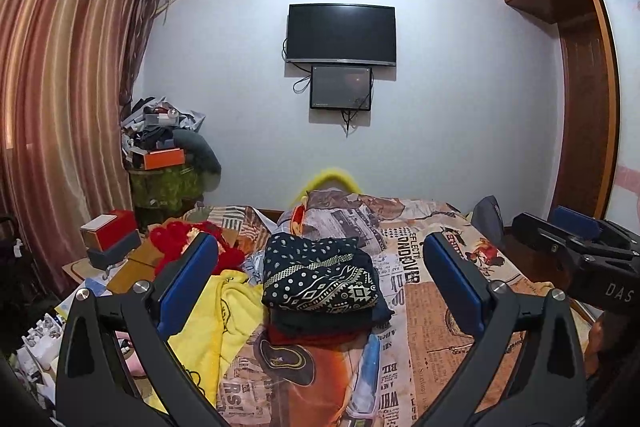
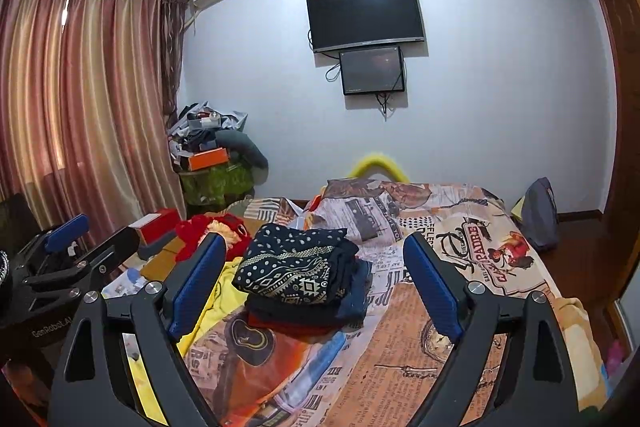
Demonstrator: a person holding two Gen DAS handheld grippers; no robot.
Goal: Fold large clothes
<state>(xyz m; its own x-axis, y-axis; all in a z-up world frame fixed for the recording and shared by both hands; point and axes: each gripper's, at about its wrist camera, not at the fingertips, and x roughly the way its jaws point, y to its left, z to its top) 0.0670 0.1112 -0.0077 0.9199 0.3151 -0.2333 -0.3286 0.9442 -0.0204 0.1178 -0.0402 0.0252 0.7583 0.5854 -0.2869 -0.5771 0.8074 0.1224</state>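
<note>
A stack of folded clothes (image 1: 320,279), topped by a dark navy patterned piece, lies mid-bed on the newspaper-print cover (image 1: 436,311). It also shows in the right wrist view (image 2: 298,267). A yellow garment (image 1: 222,323) lies crumpled to its left, and a red garment (image 1: 180,241) lies farther back left. My left gripper (image 1: 320,267) is open and empty, held above the bed short of the stack. My right gripper (image 2: 316,263) is open and empty at a similar height. Each gripper shows in the other's view, the right one (image 1: 576,243) and the left one (image 2: 68,239).
Boxes (image 1: 110,237) and clutter sit on a wooden surface left of the bed. A piled corner stand (image 1: 168,163) stands by the curtains (image 1: 60,75). A TV (image 1: 342,35) hangs on the far wall. A wardrobe (image 1: 576,67) stands right. A grey bag (image 2: 540,215) leans at the bed's far right.
</note>
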